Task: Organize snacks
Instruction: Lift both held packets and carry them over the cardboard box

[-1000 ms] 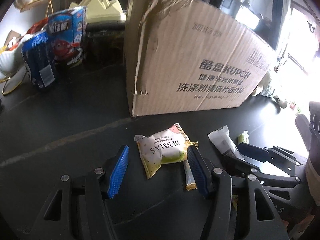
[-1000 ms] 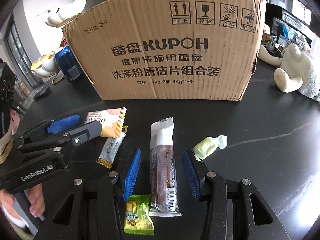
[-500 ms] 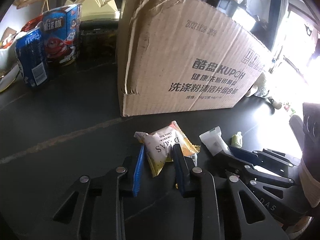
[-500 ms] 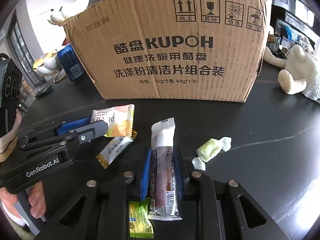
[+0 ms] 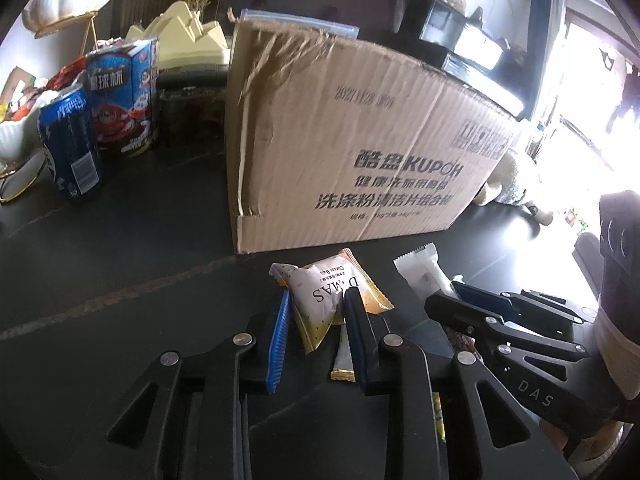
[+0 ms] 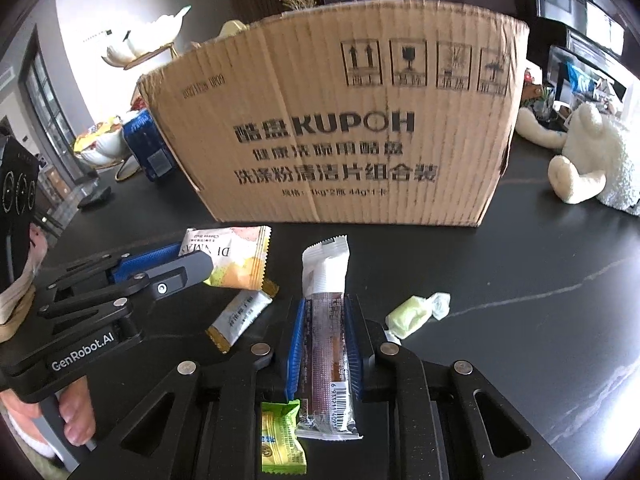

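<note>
A big open cardboard box (image 5: 360, 152) (image 6: 340, 140) stands on the dark table. My left gripper (image 5: 316, 304) is shut on a white and yellow DEMAS snack packet (image 5: 324, 288), which also shows in the right wrist view (image 6: 236, 260). My right gripper (image 6: 324, 320) is shut on a long brown and white wrapped bar (image 6: 326, 320), whose white end shows in the left wrist view (image 5: 420, 272). A small white and gold sachet (image 6: 240, 316) lies between the two grippers. A pale green wrapped candy (image 6: 416, 312) lies right of the bar. A green packet (image 6: 280, 436) lies under my right gripper.
A blue can (image 5: 70, 148) and a blue snack carton (image 5: 120, 100) stand left of the box. A white plush toy (image 6: 592, 160) sits to the right. White bowls on gold stands (image 6: 148, 44) are at the back left.
Both grippers have closed from open: the left onto the DEMAS packet, the right onto the long bar. Both packets now sit a little higher in view.
</note>
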The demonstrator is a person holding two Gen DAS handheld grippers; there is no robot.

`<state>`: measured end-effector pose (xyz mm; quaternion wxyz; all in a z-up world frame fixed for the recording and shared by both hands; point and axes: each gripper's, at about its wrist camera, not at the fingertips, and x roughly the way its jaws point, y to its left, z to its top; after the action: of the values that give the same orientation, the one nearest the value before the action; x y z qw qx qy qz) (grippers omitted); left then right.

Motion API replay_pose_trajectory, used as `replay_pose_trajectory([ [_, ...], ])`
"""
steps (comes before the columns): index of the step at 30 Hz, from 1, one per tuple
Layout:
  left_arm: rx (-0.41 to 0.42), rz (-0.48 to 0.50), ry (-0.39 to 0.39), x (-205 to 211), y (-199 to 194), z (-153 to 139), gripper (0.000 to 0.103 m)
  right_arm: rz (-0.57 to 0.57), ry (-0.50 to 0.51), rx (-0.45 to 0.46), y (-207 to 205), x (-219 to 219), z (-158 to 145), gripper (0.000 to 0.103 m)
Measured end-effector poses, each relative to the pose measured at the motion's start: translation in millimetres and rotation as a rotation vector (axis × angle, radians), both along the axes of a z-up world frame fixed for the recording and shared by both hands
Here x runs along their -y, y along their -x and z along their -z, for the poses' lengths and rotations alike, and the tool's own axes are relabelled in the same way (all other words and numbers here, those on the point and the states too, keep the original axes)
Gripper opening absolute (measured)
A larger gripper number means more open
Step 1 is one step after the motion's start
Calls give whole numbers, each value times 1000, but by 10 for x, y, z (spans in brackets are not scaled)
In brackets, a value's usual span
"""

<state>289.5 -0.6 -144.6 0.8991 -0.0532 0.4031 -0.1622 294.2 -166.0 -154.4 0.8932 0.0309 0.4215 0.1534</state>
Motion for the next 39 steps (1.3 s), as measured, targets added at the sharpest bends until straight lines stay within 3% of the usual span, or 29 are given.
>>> replay_pose_trajectory([
  [14,106,4,-2,59,229,-412,27,-4,-36,111,160,36,-436,21],
  [24,211,-24,-16,73,352,-904,27,24,-81,218,250,118,-932,21],
  [39,308,-57,-39,49,155,-1590,27,27,-65,297,22,118,-1579,21],
])
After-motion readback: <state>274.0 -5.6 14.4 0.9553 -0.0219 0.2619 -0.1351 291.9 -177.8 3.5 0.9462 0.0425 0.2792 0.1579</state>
